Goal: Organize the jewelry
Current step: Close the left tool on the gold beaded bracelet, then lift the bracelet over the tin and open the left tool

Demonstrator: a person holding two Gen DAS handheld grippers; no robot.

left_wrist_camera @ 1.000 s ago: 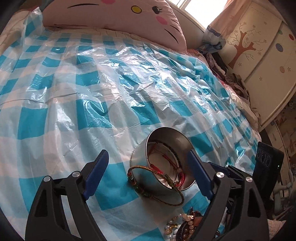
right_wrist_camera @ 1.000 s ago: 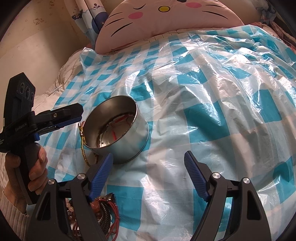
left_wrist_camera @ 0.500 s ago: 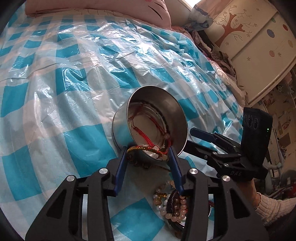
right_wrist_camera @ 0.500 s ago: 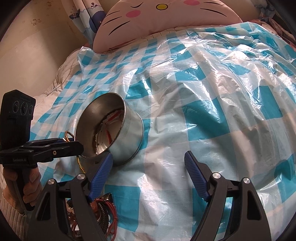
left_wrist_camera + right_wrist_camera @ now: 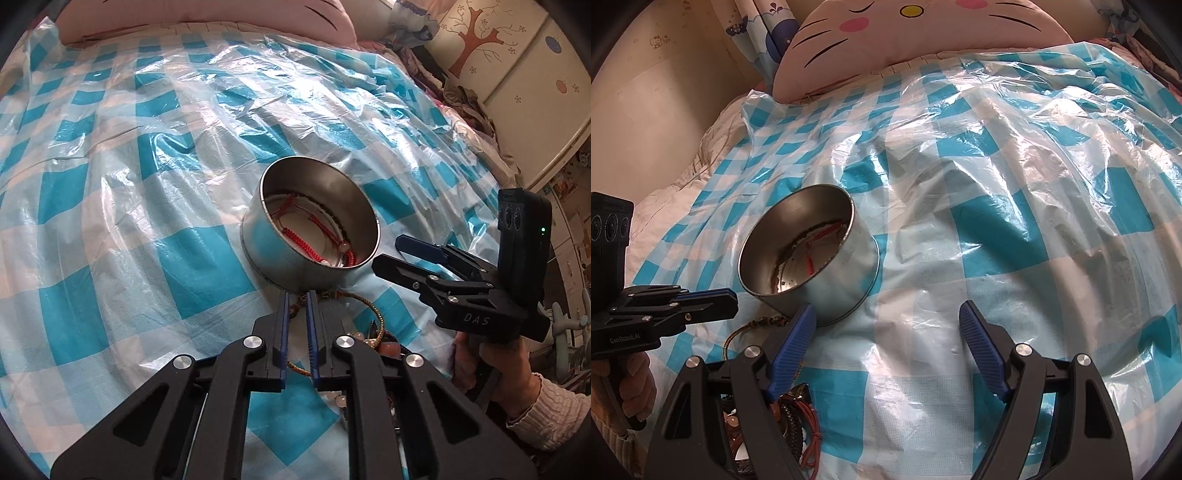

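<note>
Left wrist view: blue-and-white checked clear plastic sheet (image 5: 110,192) spread over a bed, pink cat-face pillow (image 5: 916,40) at the far end. Round silver metal tin (image 5: 306,236) resting open-topped on the sheet, red braided cord bracelets (image 5: 314,236) coiled in its bottom, its near wall just ahead of the left gripper (image 5: 296,299). Left gripper's blue pads drawn almost together, a slim gap between, seemingly pinching the green-gold woven bangle (image 5: 373,306) where the loop passes between the tips; firmness of the hold not clear from here. Bangle lying flat on the sheet outside the tin, touching or nearly touching the tin's base, its loop curving away to the right and back under the gripper. Heap of beaded bracelets (image 5: 384,343) close behind, partly hidden by the gripper body. Right gripper (image 5: 886,325) low over the sheet with jaws wide apart, holding nothing, its left pad close beside the tin wall. Left gripper the nearer one to the bangle, so likely a lift straight up and a short carry forward over the rim, tin opening dead ahead of the tips; risk of the loop snagging the rim or slipping free.
</note>
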